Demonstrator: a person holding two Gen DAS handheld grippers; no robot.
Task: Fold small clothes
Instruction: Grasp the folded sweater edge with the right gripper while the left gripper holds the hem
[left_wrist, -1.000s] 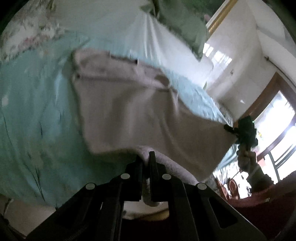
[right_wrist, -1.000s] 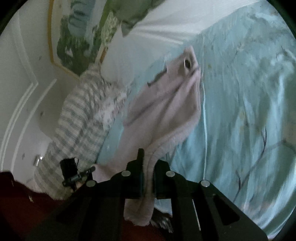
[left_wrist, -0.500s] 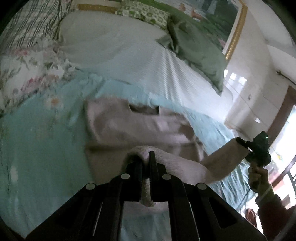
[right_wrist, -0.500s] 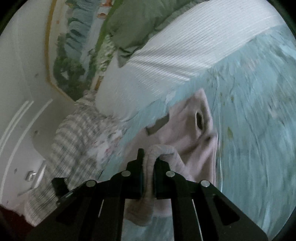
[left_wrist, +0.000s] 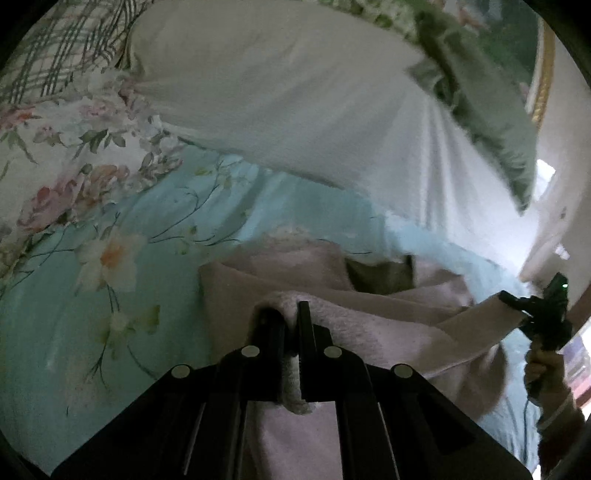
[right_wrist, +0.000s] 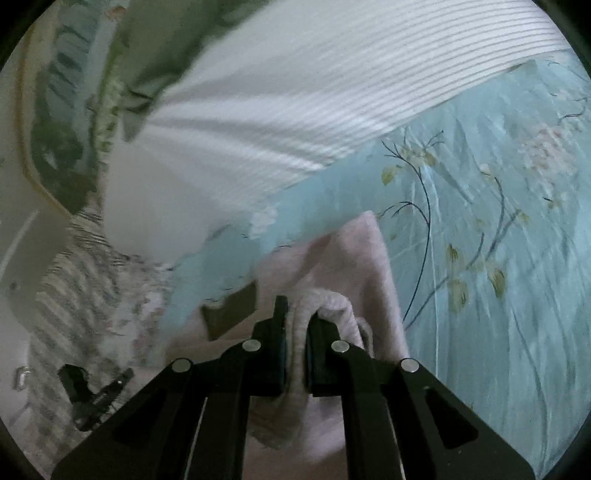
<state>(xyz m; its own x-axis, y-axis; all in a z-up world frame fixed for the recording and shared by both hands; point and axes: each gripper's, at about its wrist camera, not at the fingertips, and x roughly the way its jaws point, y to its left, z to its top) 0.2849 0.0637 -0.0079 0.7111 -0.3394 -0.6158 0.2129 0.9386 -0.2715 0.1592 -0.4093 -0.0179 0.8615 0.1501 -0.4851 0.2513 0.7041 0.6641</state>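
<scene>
**Two claws carry a pink hem up the bed for the fold**

I have the left claw (left_wrist: 291, 317) clamped on one end of the near edge of a small pink garment (left_wrist: 388, 332), its jaws pressed together with a fuzzy roll of cloth bulging over the tips. The right claw (right_wrist: 295, 314) is clamped the same way on the other end of that edge, a loop of the pink fabric humped over its jaws. The left wrist view shows the right claw off at the far side, the hem stretched between the two. The garment lies on the pale blue flowered bedspread (right_wrist: 480, 221), its far part flat, with a dark label (left_wrist: 380, 273) at what I take for the neckline, just short of the white striped pillow (right_wrist: 295, 92).

The step, as I judge it, is to bring the held edge over onto the far edge. To do it well I would keep both claws level with each other so the hem stays taut and straight, and lower it square to the far edge, not skewed. I would let go only once the cloth lies flat, both claws together, since a one-sided release would probably twist the fold. Both views are blurred, so I cannot tell how closely the edges line up.
</scene>
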